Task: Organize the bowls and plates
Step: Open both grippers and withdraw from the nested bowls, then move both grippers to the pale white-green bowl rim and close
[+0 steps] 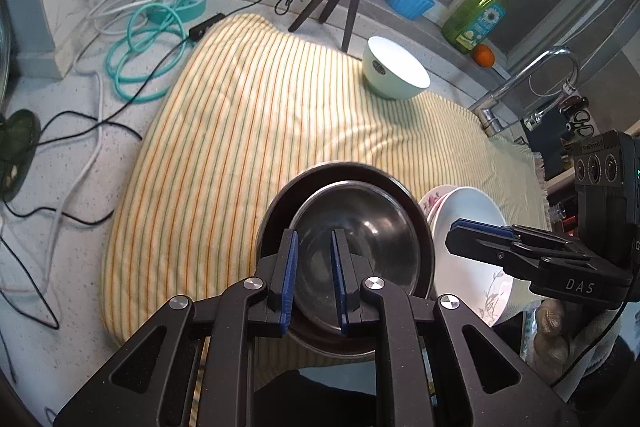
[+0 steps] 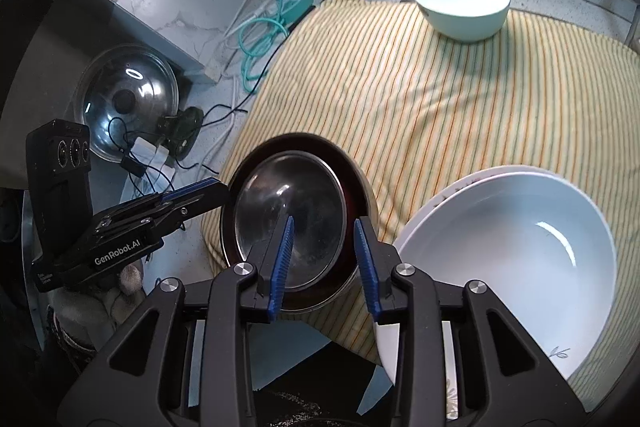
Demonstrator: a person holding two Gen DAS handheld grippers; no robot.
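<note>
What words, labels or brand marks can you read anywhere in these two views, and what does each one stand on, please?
"DAS": white letters on the black body of the right gripper.
"GenRobot.AI": white letters on the black body of the left gripper; the smaller print beside it is too small to read.
Green soap bottle: label too blurred to read.
Pale green bowl: round dark mark on its side, unreadable.

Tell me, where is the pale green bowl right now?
The pale green bowl stands upright at the far edge of the yellow striped cloth, alone, just in front of the black tripod, well beyond both grippers.
</note>
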